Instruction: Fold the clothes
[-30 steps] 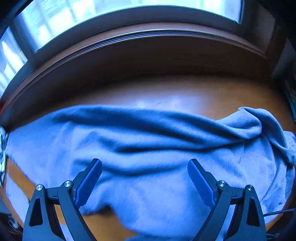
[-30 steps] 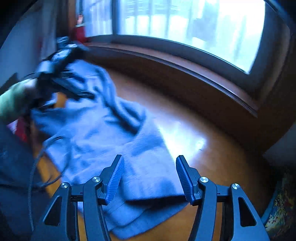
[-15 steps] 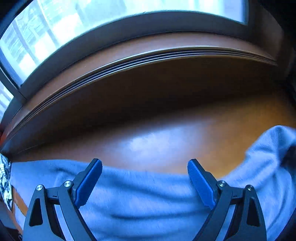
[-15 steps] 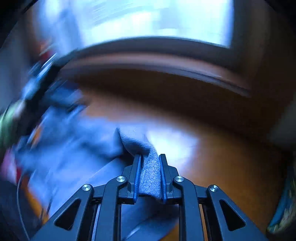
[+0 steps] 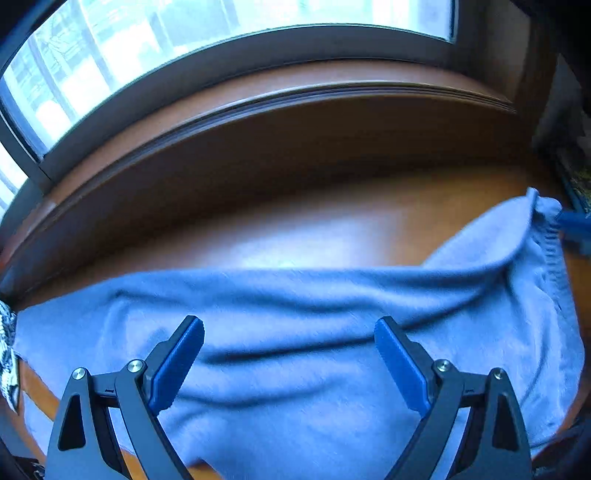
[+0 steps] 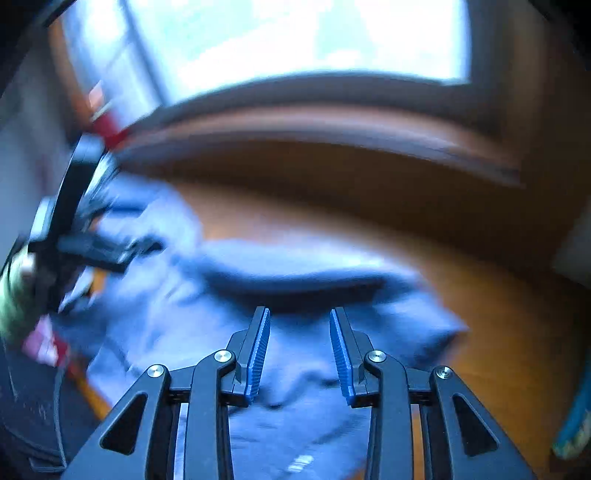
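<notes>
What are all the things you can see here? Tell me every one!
Soft blue knitted garment: one, blue, spread and rumpled across the wooden table.
Glossy brown wooden table: one, orange-brown, under the garment, in front of the window.
Dark-framed window: one, bright glass with a dark frame, behind the table above a brown wooden sill.
Black-and-white patterned thing: one, at the table's left edge; too little shows to name it.
Left tool: one, black with blue pads, jaws wide open above the garment.
Right tool: one, black with blue pads, jaws opening, nothing pinched, garment beneath.
</notes>
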### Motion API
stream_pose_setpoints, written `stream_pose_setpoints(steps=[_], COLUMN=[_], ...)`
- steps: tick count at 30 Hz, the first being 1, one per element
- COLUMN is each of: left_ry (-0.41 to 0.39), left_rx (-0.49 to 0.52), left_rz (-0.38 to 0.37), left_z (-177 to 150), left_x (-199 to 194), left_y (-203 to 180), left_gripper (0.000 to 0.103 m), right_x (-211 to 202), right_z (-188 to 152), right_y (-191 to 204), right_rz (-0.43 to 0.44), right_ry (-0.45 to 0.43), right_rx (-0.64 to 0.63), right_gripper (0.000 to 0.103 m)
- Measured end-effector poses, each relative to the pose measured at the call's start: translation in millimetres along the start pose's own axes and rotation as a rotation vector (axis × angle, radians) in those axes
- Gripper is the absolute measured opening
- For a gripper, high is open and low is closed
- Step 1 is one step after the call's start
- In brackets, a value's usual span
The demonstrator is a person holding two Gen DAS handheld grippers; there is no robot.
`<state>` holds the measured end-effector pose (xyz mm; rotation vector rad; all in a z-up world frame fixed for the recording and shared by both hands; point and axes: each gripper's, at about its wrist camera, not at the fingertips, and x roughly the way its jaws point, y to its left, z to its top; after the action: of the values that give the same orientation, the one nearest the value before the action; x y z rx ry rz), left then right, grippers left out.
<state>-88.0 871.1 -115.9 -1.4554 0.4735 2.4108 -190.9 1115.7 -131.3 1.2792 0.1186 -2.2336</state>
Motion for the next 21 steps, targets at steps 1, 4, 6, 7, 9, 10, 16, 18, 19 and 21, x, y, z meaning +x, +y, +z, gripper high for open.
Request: stream_pose_setpoints(steps=[1,4,6,7,9,10,16,18,19,21], left_ry=[0.001,0.016,0.034,0.050,0.074,0.083,0.044,0.019,0.017,0.031], left_rx=[-0.001,-0.002,-0.002,-0.009,-0.023,-0.030,-0.076,-0.087,-0.095,-0.111], left_rz=[-0.007,-0.021,-0.031,-0.035,-0.044,-0.048,-0.058,-0.045,-0.044,-0.037], left_z=[-3.4,-15.0,-23.9,-28.6,-36.8,-40.3,-33.1,-21.1,-14.9,-2.9], left_x=[-2.0,-3.8,-2.5,-0.6,2.1,3.0,-6.1,-6.5,-2.6,9.7], left_y=[-2.5,-6.6,-7.7,-7.5,-6.7,-6.0,10.6,20.2,25.2,34.2], left_gripper=[0.094,0.094,0.094,0.094,0.094,0.094,0.094,0.094,0.094,0.094], right_x=[10.6,44.6,64.5,69.8,77.6,76.4,48.2,41.0,40.1,40.6], right_z=[3.5,21.0,38.8,46.4,62.7,68.0,63.1,52.2,45.4,31.1], right_y=[7.3,23.4,23.1,18.3,-1.3,-16.4,-46.3,-31.6,-23.0,-6.2], right_rz=[0.040,0.125,0.103,0.075,0.019,-0.017,-0.053,-0.026,-0.021,-0.014], right_ry=[0.028,0.084,0.094,0.078,0.029,-0.003,-0.085,-0.058,-0.038,0.005], right_rx=[-0.025,-0.069,-0.052,-0.022,0.095,0.181,0.316,0.247,0.215,0.161], right_gripper=[0.034,0.033,0.031,0.030,0.026,0.026,0.027,0.027,0.027,0.027])
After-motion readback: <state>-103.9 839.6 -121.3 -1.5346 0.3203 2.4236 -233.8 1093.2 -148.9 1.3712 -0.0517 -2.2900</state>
